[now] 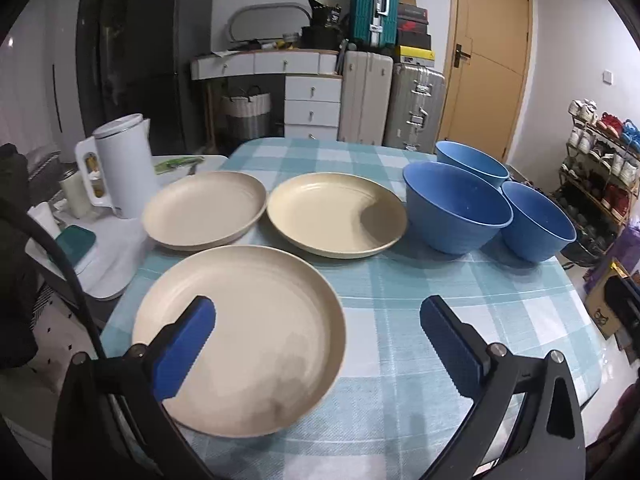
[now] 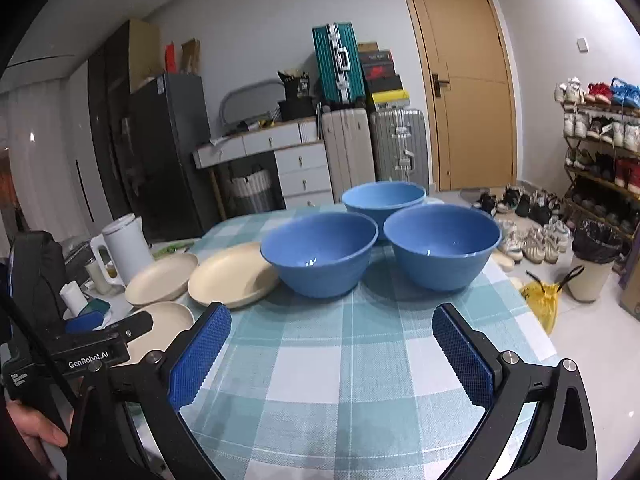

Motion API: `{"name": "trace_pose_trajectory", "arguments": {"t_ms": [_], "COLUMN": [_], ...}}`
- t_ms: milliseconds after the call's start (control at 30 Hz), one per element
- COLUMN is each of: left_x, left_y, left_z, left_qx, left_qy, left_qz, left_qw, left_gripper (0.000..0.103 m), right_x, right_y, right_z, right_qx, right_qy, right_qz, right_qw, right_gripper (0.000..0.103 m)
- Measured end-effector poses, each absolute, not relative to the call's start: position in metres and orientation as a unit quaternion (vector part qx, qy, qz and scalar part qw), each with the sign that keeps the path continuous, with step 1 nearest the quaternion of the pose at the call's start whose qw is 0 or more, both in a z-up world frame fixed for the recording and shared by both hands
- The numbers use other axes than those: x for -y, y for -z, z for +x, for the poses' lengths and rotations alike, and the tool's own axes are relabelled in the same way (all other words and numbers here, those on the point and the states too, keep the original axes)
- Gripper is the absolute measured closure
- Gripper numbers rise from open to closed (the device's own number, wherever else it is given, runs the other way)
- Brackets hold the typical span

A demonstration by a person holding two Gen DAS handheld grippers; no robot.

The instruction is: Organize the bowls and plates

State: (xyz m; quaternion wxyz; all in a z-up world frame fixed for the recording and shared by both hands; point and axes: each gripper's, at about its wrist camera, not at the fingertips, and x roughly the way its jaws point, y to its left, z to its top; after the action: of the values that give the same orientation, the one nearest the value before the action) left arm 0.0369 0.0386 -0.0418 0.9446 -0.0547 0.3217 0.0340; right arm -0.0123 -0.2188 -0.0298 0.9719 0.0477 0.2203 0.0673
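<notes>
Three cream plates lie apart on the checked tablecloth: a near plate [image 1: 244, 332], a far-left plate [image 1: 204, 210] and a middle plate [image 1: 336, 214]. Three blue bowls stand to their right: a front-left bowl [image 1: 456, 206], a back bowl [image 1: 472, 162] and a right bowl [image 1: 536, 222]. My left gripper [image 1: 316, 326] is open, its left finger hanging over the near plate, holding nothing. My right gripper [image 2: 332, 334] is open above bare cloth, short of the front-left bowl [image 2: 320, 254] and the right bowl [image 2: 440, 246]. The left gripper's body [image 2: 92, 344] shows at the left.
A white kettle [image 1: 124, 166] and small containers stand on a side surface left of the table [image 1: 460, 344]. Beyond are suitcases [image 1: 416, 106], drawers and a door. A shoe rack [image 2: 600, 148], bin and yellow bag [image 2: 544, 300] stand on the floor at right.
</notes>
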Motion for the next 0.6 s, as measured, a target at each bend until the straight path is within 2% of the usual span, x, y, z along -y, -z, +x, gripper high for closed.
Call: {"name": "trace_pose_trajectory", "arguments": {"t_ms": [200,600], "left_x": [-0.042,-0.029], "left_y": [0.041,0.04], "left_z": [0.034,0.032], "left_qx": [-0.31,-0.299], "left_qy": [-0.046,-0.043], "left_qz": [-0.071,-0.038], "left_qw": [0.947,0.952], "left_gripper": [0.0,0.0], "right_x": [0.218,0.22], "right_y": [0.031,0.034], "right_z": [-0.017,-0.011], "right_qx": [-0.218,-0.233], "right_qy": [-0.058,-0.06], "right_qz": [0.037,0.037], "right_qw": [0.973,0.97], "right_gripper": [0.0,0.0]}}
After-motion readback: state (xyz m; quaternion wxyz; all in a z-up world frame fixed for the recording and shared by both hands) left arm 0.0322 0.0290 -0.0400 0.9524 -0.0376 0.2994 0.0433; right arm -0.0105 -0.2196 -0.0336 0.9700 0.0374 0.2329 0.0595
